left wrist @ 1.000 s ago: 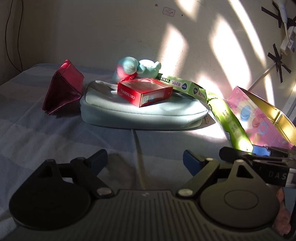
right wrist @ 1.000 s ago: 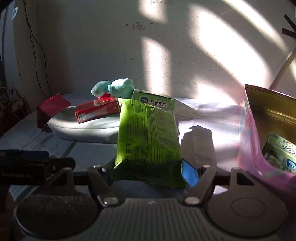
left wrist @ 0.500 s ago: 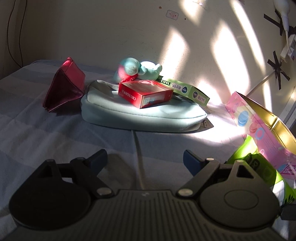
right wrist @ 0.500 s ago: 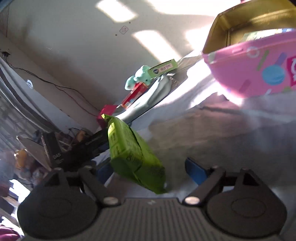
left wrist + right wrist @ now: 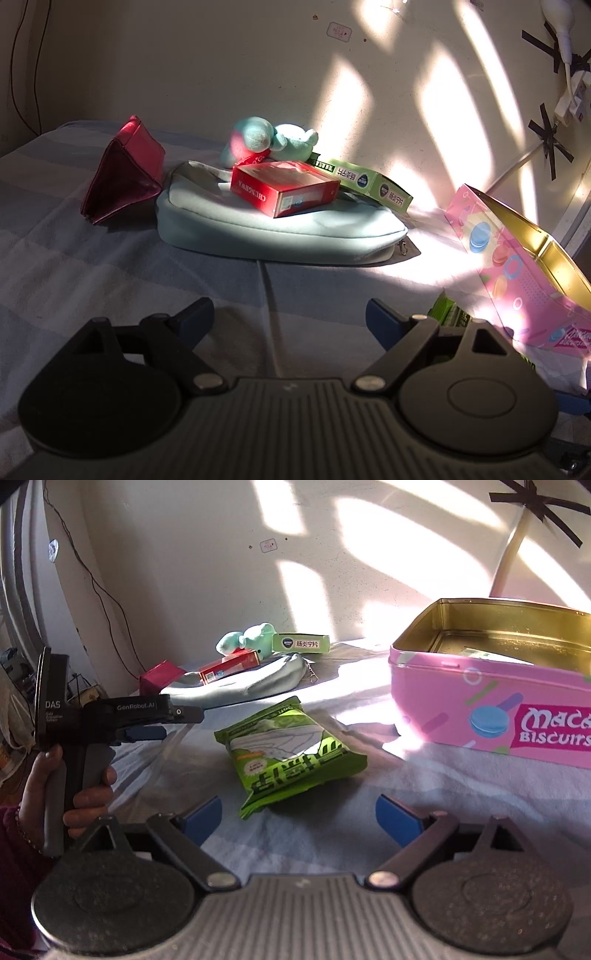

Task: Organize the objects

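Both grippers are empty: my right gripper (image 5: 298, 818) is opening, the green packet (image 5: 286, 751) released (lying outside the pink tin (image 5: 443, 686)); regrasp squarely.

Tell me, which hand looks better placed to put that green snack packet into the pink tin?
Right, probably. The right gripper faces the green packet lying loose just ahead of its opening jaws, with the pink tin beside it. The left gripper points toward the pale blue pouch instead.

Bare bedsheet (image 5: 443, 794) before green packet (image 5: 291, 753); pink tin (image 5: 491, 701) right
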`<state>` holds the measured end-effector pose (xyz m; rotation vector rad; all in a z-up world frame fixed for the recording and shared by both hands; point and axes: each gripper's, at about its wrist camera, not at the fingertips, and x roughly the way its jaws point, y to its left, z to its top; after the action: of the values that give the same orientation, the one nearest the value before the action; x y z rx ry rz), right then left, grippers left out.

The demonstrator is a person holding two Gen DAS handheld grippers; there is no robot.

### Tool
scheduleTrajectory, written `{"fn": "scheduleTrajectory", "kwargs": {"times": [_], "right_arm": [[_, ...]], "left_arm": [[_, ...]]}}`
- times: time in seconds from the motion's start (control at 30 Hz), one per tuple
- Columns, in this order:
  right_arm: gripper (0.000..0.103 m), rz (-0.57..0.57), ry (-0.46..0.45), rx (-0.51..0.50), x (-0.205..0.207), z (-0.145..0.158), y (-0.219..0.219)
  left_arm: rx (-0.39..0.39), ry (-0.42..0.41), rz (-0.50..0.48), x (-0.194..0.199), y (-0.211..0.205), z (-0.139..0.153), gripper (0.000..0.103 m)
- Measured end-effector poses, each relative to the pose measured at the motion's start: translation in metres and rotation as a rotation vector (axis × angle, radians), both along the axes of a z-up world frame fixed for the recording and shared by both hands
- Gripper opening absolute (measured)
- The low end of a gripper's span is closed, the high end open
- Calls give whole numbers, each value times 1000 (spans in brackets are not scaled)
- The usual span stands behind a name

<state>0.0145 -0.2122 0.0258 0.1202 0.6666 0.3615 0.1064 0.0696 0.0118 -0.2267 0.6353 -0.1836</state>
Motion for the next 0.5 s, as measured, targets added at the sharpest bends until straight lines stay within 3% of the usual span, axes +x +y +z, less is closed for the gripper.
{"fn": "scheduleTrajectory", "kwargs": {"times": [0.1, 0.37, 0.5], "right_arm": [[96, 8, -19, -48, -3, -1, 5], [96, 38, -51, -142, 1, 0, 16], [97, 63, -50, -179, 6, -2, 24]], "left_arm": [[-16, -18, -38, -2, -4, 2, 91], [-140, 9, -249, -3, -27, 6, 91], [-127, 4, -319, -6, -46, 10, 91]]}}
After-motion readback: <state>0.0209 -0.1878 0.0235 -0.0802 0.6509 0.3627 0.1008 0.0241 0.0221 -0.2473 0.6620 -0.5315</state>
